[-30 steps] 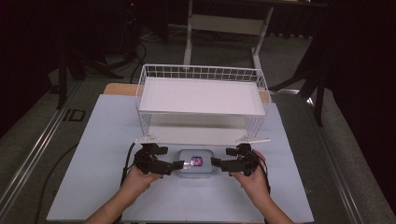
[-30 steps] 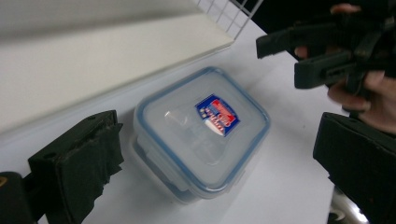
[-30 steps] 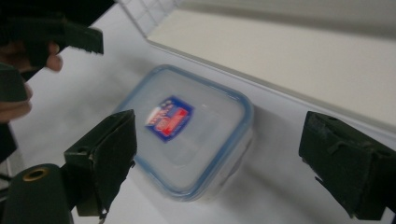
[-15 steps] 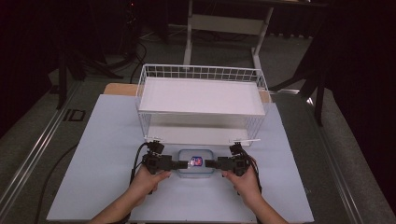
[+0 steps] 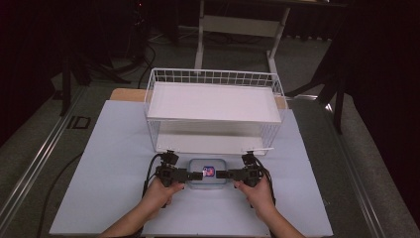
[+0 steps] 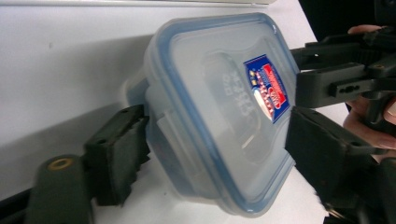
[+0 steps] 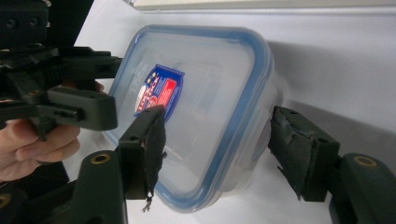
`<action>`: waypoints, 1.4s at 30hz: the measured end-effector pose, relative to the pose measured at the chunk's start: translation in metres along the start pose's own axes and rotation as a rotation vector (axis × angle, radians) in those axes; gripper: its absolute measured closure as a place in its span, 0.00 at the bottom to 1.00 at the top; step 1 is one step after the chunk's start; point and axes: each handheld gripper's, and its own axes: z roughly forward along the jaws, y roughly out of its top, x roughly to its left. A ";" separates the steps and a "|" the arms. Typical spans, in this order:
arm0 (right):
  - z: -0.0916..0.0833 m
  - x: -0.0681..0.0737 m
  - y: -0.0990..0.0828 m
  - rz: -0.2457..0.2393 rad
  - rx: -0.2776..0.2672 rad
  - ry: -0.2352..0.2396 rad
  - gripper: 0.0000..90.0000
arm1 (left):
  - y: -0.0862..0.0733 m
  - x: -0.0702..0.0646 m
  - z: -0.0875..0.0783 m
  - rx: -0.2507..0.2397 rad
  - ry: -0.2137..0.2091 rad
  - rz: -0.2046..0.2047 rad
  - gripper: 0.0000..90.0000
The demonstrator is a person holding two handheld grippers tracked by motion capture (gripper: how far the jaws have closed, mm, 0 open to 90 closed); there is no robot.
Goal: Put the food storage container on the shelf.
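Lidded plastic container (image 5: 207, 174) sits on the white mat just in front of the wire basket (image 5: 214, 110), left gripper (image 5: 196, 175) and right gripper (image 5: 221, 174) straddling opposite ends, jaws just closing around it, likely for a two-handed lift; firm clamping unclear.

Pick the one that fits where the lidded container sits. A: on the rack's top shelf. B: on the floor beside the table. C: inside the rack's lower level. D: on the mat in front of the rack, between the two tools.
D: the container lies on the mat before the rack, with the left tool and right tool at its ends.
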 end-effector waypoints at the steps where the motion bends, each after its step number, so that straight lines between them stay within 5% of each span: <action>1: 0.000 0.000 -0.001 0.003 0.001 0.003 0.41 | 0.000 0.001 0.000 0.000 -0.007 -0.006 0.32; 5: 0.000 -0.003 -0.002 0.054 0.009 0.026 0.42 | 0.000 0.003 -0.001 0.004 -0.015 -0.021 0.34; 13: 0.000 0.002 -0.005 0.054 -0.001 0.001 0.42 | 0.001 -0.004 0.000 -0.004 0.018 -0.025 0.35; 27: -0.010 0.020 -0.022 -0.088 -0.050 -0.065 0.47 | -0.012 -0.026 -0.009 -0.006 0.100 0.110 0.42; 30: -0.011 0.024 -0.026 -0.109 -0.062 -0.075 0.48 | -0.021 -0.038 -0.011 -0.036 0.161 0.151 0.43; 36: -0.013 0.032 -0.031 -0.149 -0.083 -0.105 0.48 | -0.028 -0.044 -0.015 -0.047 0.191 0.153 0.46; 42: -0.013 0.034 -0.032 -0.139 -0.103 -0.112 0.48 | -0.031 -0.045 -0.015 -0.075 0.189 0.137 0.46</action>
